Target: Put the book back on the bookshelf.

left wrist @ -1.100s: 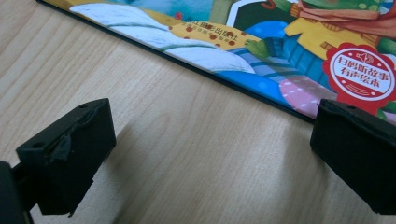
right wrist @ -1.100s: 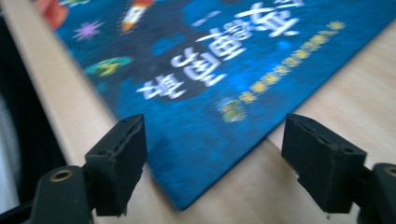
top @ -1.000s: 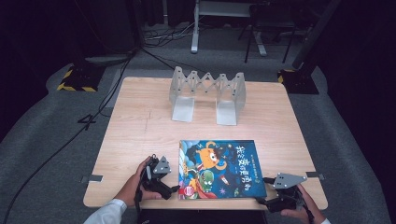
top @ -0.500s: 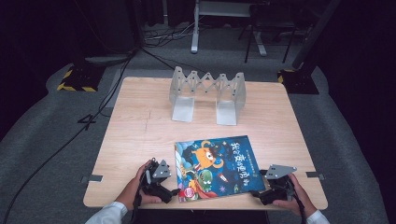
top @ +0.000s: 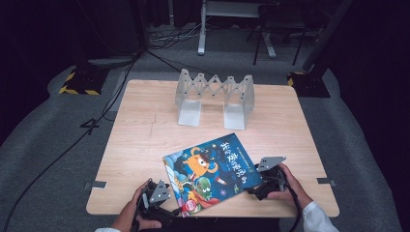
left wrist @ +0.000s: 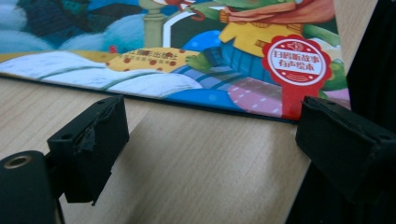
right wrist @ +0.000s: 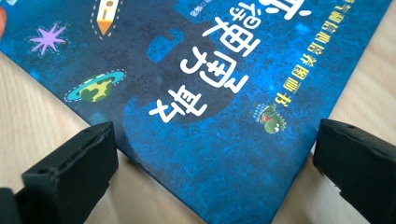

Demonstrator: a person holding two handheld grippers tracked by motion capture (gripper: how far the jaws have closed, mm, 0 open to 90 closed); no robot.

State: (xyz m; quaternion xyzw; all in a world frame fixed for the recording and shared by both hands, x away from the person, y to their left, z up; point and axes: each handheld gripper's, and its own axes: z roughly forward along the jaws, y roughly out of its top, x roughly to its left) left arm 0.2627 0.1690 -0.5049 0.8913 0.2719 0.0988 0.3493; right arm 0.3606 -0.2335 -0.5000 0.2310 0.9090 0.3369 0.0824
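A colourful picture book point(top: 212, 169) lies flat and askew on the wooden table point(top: 145, 130), near its front edge. My left gripper point(top: 175, 211) sits at the book's near left corner. Its jaws have just been closing a little. In the left gripper view they point(left wrist: 210, 135) stand open over bare wood, with the book's edge point(left wrist: 187, 46) just beyond the pads. My right gripper point(top: 254, 188) is at the book's right corner. Its jaws have just been opening, and in the right gripper view they point(right wrist: 215, 154) straddle the book's corner point(right wrist: 210, 93) without touching it.
A grey accordion book rack point(top: 215, 99) stands at the back middle of the table. Cables and a yellow-and-black striped base point(top: 80, 82) lie on the dark floor beyond the left side. The person's hands come in over the table's front edge.
The book has turned anticlockwise, its right side swinging away from me. My right gripper moved left and forward to the book's corner. My left gripper slid nearer the front edge.
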